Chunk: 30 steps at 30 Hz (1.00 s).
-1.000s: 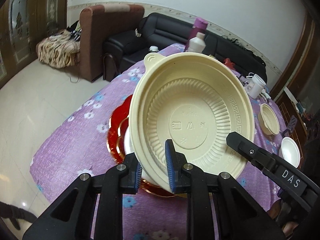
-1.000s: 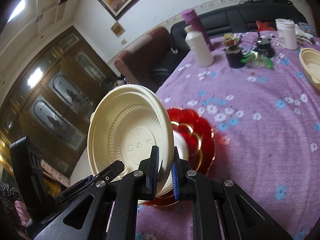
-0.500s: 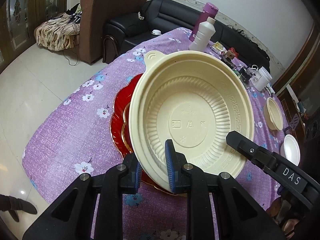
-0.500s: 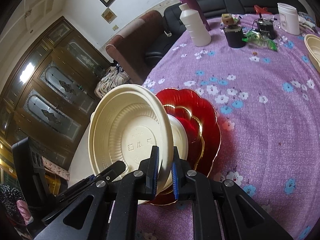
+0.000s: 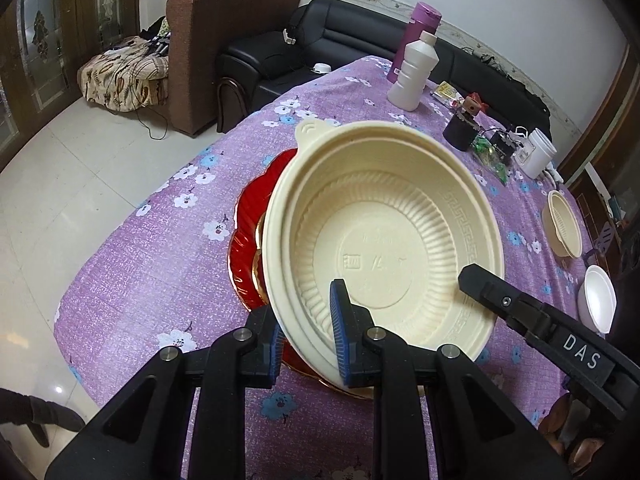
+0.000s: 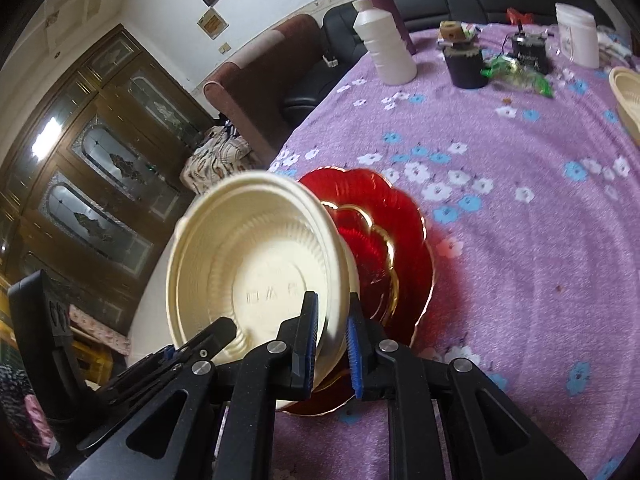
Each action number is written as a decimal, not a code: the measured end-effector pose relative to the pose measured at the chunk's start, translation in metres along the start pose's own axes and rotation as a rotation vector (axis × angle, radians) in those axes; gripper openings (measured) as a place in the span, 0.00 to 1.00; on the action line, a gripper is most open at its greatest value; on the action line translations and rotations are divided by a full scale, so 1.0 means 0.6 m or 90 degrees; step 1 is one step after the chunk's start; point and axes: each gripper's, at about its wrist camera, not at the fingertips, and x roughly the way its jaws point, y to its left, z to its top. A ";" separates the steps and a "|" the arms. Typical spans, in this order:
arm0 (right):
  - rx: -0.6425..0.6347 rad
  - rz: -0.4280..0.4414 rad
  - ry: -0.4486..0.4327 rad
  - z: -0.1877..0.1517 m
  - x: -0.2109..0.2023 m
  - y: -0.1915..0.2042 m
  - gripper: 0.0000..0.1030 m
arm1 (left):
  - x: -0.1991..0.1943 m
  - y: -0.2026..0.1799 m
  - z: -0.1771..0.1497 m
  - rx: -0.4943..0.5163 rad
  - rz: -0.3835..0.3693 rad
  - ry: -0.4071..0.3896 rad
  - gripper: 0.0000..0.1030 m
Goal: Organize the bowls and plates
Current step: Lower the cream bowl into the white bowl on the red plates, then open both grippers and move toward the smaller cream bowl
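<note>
Purple flowered cloth (image 5: 132, 264) covers the round table, and nearest me, low in the left wrist view, my left gripper (image 5: 306, 334) is pinching the near rim of a cream plastic bowl (image 5: 380, 240), one blue pad inside the wall and one outside. My right gripper (image 6: 332, 346) clamps the same rim further round; in the left view it shows as the black arm entering at lower right. I hold the bowl tilted, apparently clear of the cloth. Just behind and under it sit the red scalloped plates (image 6: 384, 236), a smaller gold-edged one nested on a larger, so I judge the plates are already gathered and this bowl is going onto that pile. At the right edge of the left view, well apart, a smaller cream bowl (image 5: 564, 226) and a white bowl (image 5: 598, 300) are not yet collected. Farthest off stand a white bottle (image 5: 412, 76) and purple flask (image 5: 420, 24).
</note>
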 end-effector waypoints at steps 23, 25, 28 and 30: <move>0.029 0.028 -0.075 0.002 -0.065 -0.023 0.75 | -0.098 0.033 0.013 -0.136 -0.019 -0.173 0.79; 0.054 0.044 -0.079 0.002 -0.076 -0.043 0.76 | -0.112 0.011 0.015 -0.120 -0.034 -0.199 0.79; 0.092 0.049 -0.091 0.004 -0.100 -0.085 0.76 | -0.115 -0.032 0.020 -0.077 -0.053 -0.201 0.81; 0.119 0.047 -0.099 0.005 -0.118 -0.120 0.76 | -0.103 -0.075 0.024 -0.034 -0.082 -0.173 0.81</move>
